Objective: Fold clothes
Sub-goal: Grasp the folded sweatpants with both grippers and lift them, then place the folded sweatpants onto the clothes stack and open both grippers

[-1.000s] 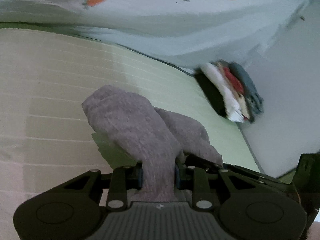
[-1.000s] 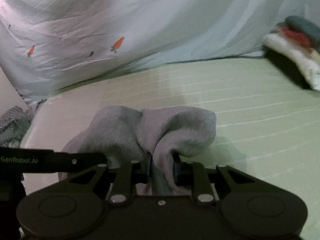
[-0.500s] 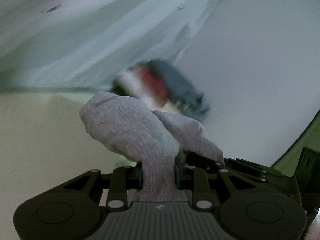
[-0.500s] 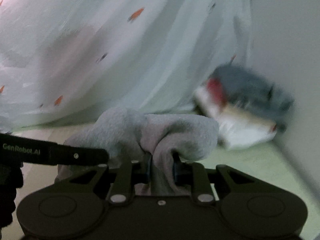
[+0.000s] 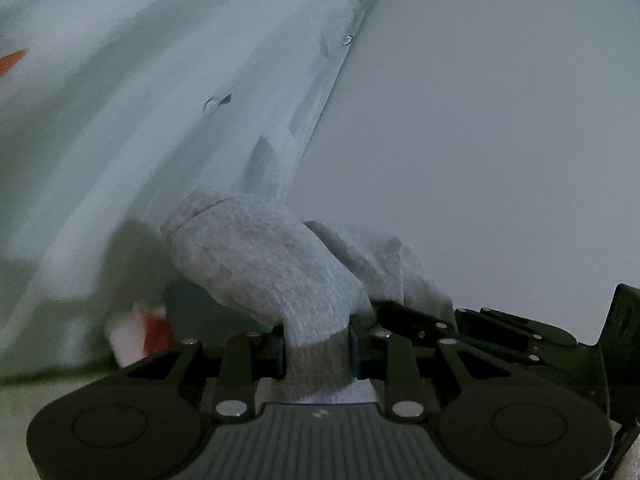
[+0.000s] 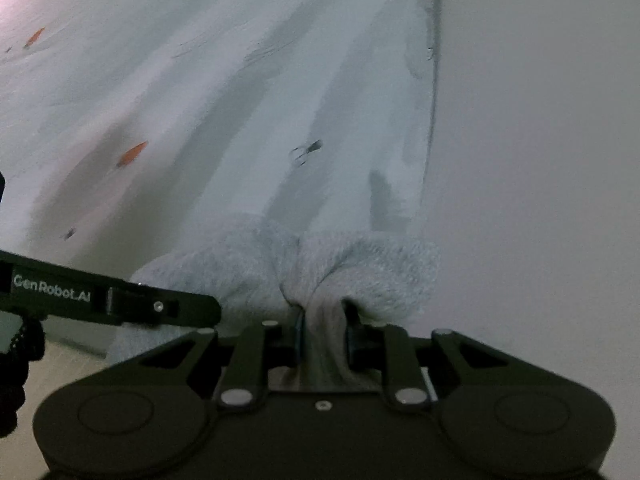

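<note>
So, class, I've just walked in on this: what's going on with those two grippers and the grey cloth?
A person is folding laundry with a handheld gripper in each hand. The left gripper and the right gripper are both shut on the same grey knit garment, which bunches up just ahead of the fingers. Both cameras face a pale curtain with small orange marks and a plain wall. A blurry pile of other clothes shows low in the left view.
</note>
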